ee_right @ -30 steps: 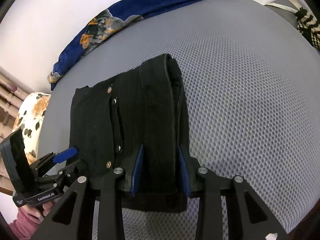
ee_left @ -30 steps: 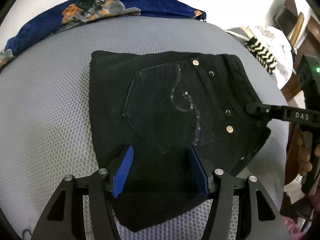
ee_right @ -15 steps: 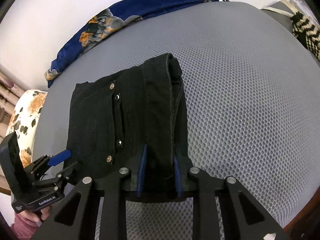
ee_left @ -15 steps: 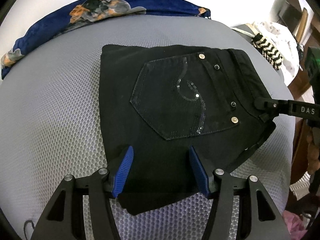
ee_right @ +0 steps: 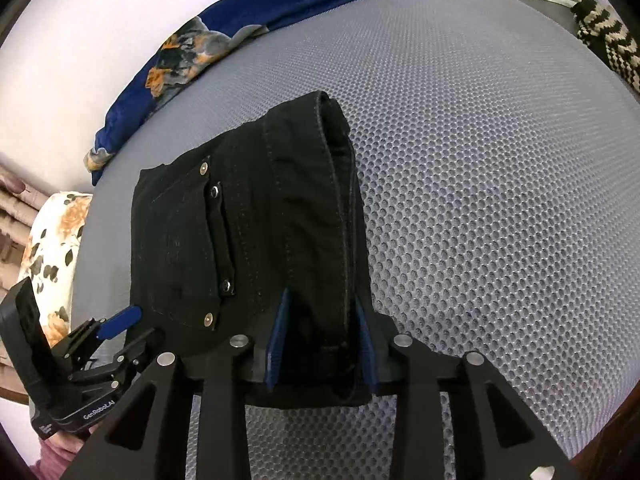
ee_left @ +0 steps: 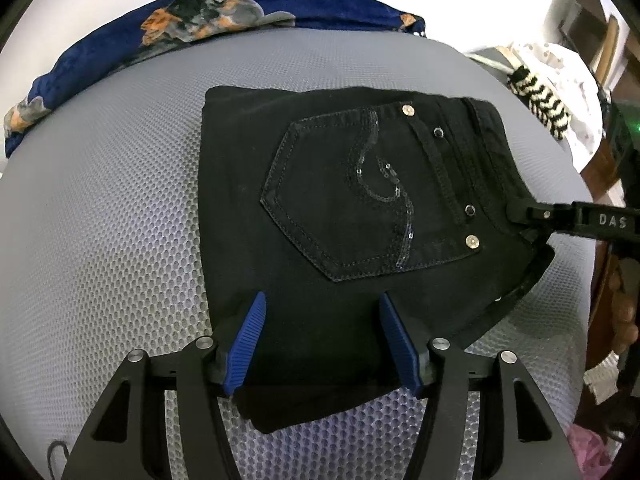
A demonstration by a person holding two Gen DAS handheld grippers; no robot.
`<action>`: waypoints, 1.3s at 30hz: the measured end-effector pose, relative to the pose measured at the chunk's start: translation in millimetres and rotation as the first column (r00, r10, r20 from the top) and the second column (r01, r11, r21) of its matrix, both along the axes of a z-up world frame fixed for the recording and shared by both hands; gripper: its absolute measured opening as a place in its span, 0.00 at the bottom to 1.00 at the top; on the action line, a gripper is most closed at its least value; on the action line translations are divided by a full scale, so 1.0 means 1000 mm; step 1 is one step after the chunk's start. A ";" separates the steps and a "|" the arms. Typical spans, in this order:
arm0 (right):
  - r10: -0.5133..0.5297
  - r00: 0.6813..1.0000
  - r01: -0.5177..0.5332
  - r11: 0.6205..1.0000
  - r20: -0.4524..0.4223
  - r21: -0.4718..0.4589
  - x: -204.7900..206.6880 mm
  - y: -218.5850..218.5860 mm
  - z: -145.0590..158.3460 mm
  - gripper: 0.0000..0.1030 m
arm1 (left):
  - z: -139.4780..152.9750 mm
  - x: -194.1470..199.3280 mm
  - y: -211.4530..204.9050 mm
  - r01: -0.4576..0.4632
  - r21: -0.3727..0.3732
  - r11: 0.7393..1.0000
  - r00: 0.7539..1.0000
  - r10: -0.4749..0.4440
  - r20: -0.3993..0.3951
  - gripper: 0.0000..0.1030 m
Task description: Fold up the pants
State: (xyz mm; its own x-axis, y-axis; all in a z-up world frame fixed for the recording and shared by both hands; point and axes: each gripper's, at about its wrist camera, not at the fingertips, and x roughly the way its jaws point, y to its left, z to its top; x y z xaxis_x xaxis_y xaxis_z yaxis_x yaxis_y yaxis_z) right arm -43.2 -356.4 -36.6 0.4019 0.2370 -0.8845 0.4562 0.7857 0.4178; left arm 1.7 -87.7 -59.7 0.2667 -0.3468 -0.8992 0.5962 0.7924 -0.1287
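A grey mesh-textured surface is seen ahead of and beneath the fingers in both views. Folded black pants are laid directly on it, reaching from under the left fingers forward, with a sequinned back pocket turned up. Beyond the pants, at the far edge of the surface, a dark blue floral cloth is draped. A black-and-cream striped knit is lying far ahead and right of the right fingers.
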 end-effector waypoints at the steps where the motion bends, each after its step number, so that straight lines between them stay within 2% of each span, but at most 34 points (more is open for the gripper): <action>1: -0.006 1.000 0.006 1.000 -0.002 0.003 0.000 -0.001 0.000 0.33 | 0.001 0.000 0.002 -0.002 -0.010 1.000 1.000 0.002 -0.004 0.59; 6: -0.009 1.000 0.009 0.999 -0.004 0.031 -0.002 -0.008 -0.004 0.42 | 0.011 0.007 0.016 -0.032 -0.094 0.995 0.999 0.029 -0.032 0.59; 10: 0.004 1.000 -0.004 0.998 0.010 0.058 -0.003 -0.016 -0.007 0.50 | 0.017 0.014 0.027 -0.054 -0.112 0.992 0.999 0.053 -0.010 0.59; 12: 0.018 1.000 -0.020 0.998 0.023 0.054 -0.004 -0.017 -0.007 0.50 | 0.019 0.019 0.036 -0.080 -0.131 0.988 0.997 0.078 -0.015 0.59; 16: 0.053 0.998 -0.056 0.996 0.040 0.064 -0.001 -0.018 -0.007 0.52 | 0.014 0.032 0.053 -0.138 -0.187 0.973 0.989 0.124 -0.083 0.59; 20: 0.053 0.995 -0.065 0.987 0.081 0.144 -0.001 -0.028 -0.014 0.52 | 0.009 0.043 0.066 -0.142 -0.252 0.957 0.981 0.102 -0.166 0.59; 23: 0.066 0.992 -0.087 0.978 0.110 0.189 -0.001 -0.033 -0.018 0.53 | 0.005 0.051 0.072 -0.160 -0.275 0.948 0.973 0.104 -0.207 0.59; 29: 0.061 0.985 -0.106 0.950 0.159 0.294 0.000 -0.050 -0.027 0.53 | -0.011 0.064 0.080 -0.213 -0.310 0.926 0.941 0.109 -0.320 0.59; 36: 0.033 0.983 -0.110 0.892 0.181 0.438 0.009 -0.067 -0.040 0.52 | -0.021 0.067 0.072 -0.229 -0.309 0.923 0.927 0.110 -0.359 0.59; 39: 0.035 0.982 -0.120 0.873 0.185 0.473 0.013 -0.069 -0.044 0.51 | -0.021 0.067 0.067 -0.223 -0.316 0.922 0.931 0.105 -0.351 0.59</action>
State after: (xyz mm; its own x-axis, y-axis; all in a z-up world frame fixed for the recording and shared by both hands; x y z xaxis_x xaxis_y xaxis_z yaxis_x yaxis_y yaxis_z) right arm -30.4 -425.2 -80.7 0.4944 0.6517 -0.5751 0.2928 0.4981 0.8162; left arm 68.7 -20.6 -81.1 0.0644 -0.6270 -0.7764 0.3406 0.7451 -0.5734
